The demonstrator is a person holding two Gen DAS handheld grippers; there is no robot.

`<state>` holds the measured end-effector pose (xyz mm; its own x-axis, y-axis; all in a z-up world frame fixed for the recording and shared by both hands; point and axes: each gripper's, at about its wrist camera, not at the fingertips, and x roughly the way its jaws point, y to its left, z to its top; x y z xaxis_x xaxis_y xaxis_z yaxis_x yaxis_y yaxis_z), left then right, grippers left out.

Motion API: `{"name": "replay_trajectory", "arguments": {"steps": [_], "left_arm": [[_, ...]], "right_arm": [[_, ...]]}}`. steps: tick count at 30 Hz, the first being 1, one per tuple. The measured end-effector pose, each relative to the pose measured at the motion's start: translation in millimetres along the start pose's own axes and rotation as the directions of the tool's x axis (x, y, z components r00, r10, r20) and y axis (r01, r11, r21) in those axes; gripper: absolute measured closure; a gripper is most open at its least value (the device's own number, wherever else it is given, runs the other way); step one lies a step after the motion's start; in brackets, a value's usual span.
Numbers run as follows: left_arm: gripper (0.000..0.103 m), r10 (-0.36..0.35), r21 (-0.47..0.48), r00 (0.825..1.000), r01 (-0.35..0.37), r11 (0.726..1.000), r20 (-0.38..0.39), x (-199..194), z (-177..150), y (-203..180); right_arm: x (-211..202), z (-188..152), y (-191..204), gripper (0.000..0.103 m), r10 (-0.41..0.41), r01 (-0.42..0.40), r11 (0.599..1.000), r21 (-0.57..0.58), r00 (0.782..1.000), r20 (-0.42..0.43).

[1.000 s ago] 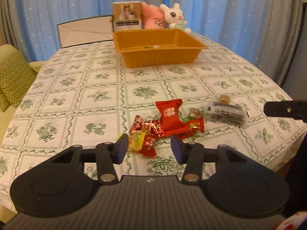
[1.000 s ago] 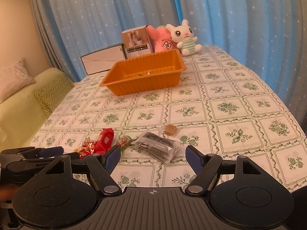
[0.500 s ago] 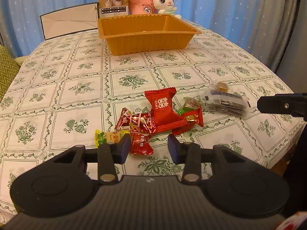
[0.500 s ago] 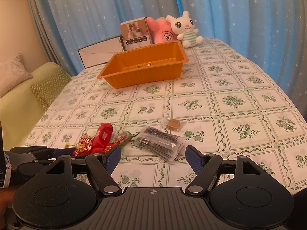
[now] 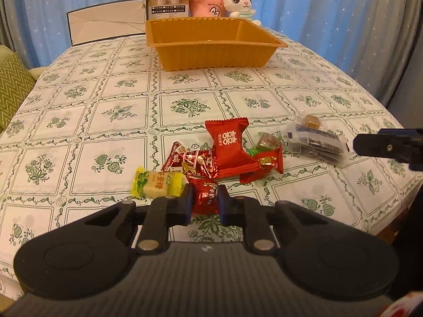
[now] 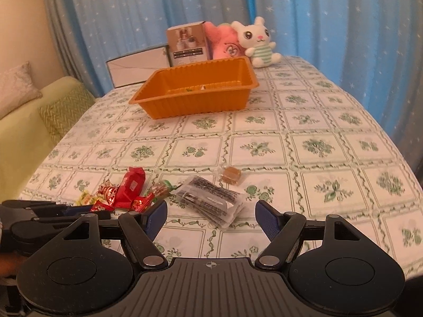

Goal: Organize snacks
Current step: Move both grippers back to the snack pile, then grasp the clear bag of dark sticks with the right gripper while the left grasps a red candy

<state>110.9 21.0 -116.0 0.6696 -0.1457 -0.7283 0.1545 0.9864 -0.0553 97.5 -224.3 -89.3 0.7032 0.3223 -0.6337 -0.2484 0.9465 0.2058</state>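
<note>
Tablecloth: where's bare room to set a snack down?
Free: the tablecloth between the orange tray and the snack pile, and its right side past the clear packet. Crowded: the near edge at the pile and the far end around the plush toys.

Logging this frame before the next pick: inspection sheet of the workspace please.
Surface: floral tablecloth over a table.
Job's things: orange tray at the far side; wrapped candies and clear dark packet at the near edge.
Clutter: box, plush bunny, pink plush.
Grippers: left gripper just closed on small red candy; right gripper open, nothing between the jaws.
Cables: nothing seen.
Surroundings: blue curtain, green sofa.
</note>
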Motion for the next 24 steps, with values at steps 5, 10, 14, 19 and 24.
{"name": "replay_trajectory", "arguments": {"steps": [5,10,14,19,24], "left_arm": [[0.086,0.006,-0.024,1.0,-0.005,1.0,0.024,-10,3,0],[0.086,0.013,-0.035,0.999,-0.012,0.999,0.046,-14,7,0],[0.086,0.004,-0.04,0.999,-0.002,0.999,0.052,-15,10,0],[0.086,-0.004,-0.036,0.998,0.006,0.999,0.056,-14,10,-1],[0.086,-0.001,-0.039,0.999,0.003,0.999,0.051,-12,9,1]], "right_arm": [[17,11,8,0.029,0.021,-0.031,0.981,-0.191,0.999,-0.05],[43,15,13,0.034,0.041,-0.083,0.921,-0.382,0.992,-0.118],[69,19,9,0.046,0.071,-0.155,0.888,-0.434,0.976,-0.204],[93,23,2,0.048,0.087,-0.209,0.867,-0.453,0.957,-0.275],[98,26,-5,0.064,0.13,-0.249,0.889,-0.384,0.943,-0.308]]}}
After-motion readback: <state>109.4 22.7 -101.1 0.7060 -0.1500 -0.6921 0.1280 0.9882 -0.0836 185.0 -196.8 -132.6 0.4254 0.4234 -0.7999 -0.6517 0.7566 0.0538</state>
